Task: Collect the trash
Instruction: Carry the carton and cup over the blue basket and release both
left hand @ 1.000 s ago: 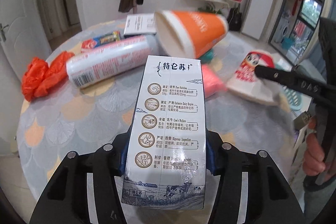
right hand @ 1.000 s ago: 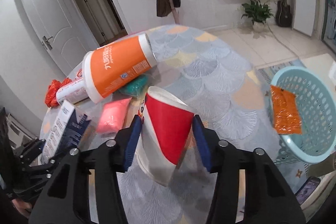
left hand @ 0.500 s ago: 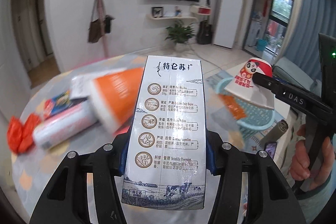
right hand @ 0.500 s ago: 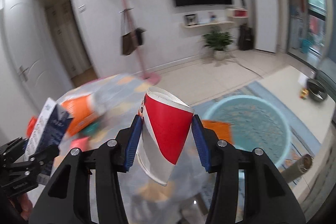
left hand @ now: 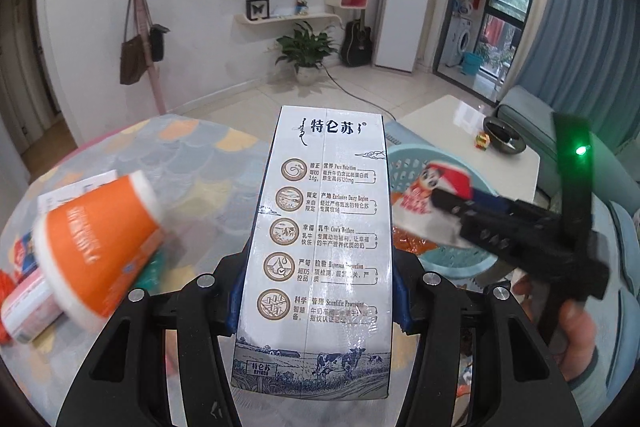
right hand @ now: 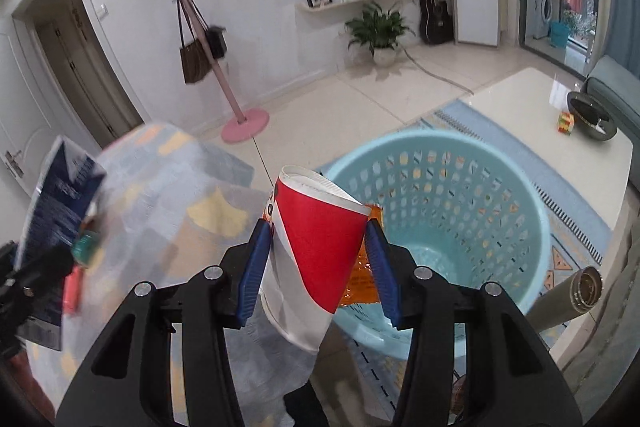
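My left gripper (left hand: 318, 279) is shut on a white and blue milk carton (left hand: 324, 227), held upright above the table's right edge. My right gripper (right hand: 316, 267) is shut on a crushed red and white paper cup (right hand: 316, 239), held just left of and above a light blue plastic basket (right hand: 500, 187) on the floor. An orange wrapper (right hand: 360, 275) lies inside the basket. In the left wrist view the right gripper (left hand: 444, 203) with the cup (left hand: 432, 199) hangs over the basket (left hand: 404, 163). The carton also shows in the right wrist view (right hand: 60, 203).
On the round patterned table (left hand: 192, 163) lie an orange and white tub (left hand: 96, 243), a white cylinder (left hand: 28, 303), a paper (left hand: 76, 187) and other wrappers. A metal flask (right hand: 576, 291) lies right of the basket. A low white coffee table (right hand: 540, 131) stands beyond it.
Both grippers have swung right, away from the table's middle toward the basket, each still holding its item. The cup now hangs at the basket's rim.
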